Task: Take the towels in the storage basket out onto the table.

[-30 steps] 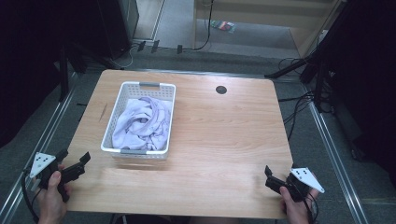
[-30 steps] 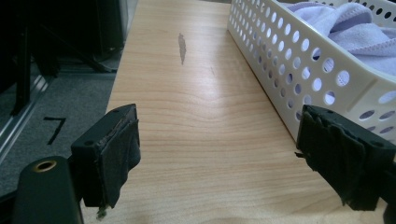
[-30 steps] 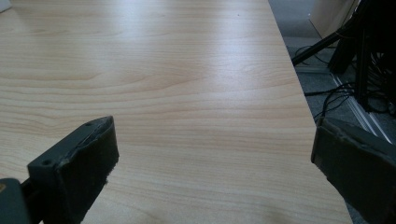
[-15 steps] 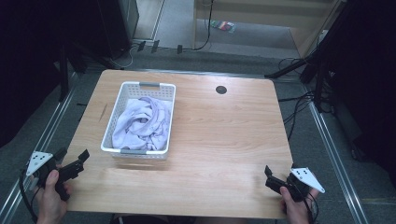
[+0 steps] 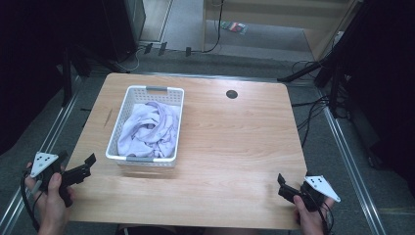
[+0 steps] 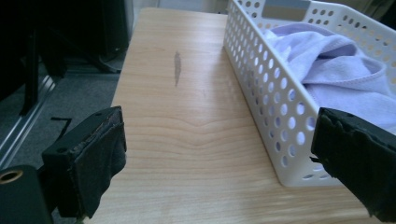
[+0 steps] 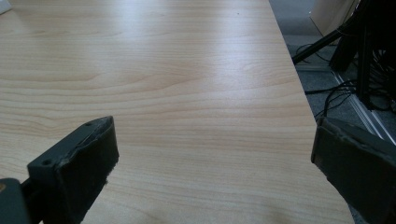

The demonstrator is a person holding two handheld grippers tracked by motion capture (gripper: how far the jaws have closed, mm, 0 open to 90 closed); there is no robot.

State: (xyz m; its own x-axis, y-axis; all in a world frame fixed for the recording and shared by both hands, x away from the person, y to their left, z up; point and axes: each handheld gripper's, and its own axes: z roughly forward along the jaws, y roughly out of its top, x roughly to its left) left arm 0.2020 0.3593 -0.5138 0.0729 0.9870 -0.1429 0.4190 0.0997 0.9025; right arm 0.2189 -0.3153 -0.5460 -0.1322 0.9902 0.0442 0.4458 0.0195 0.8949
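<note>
1. High view: the pale cloth point(image 5: 147, 131) lies in the white basket point(image 5: 128, 157) on the tabletop point(image 5: 235, 147). The left gripper point(image 5: 89, 163) has just been opening, empty; the right gripper point(image 5: 283, 183) waits wide apart, empty.
2. Left gripper view: reach over the basket wall and pinch a raised fold of the cloth.
3. Right gripper view: bare tabletop ahead; keep it clear.

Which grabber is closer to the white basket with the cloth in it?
Left. The left gripper sits just off the white basket's near left corner, jaws open and empty. The right gripper waits far across the table, at its near right corner.
</note>
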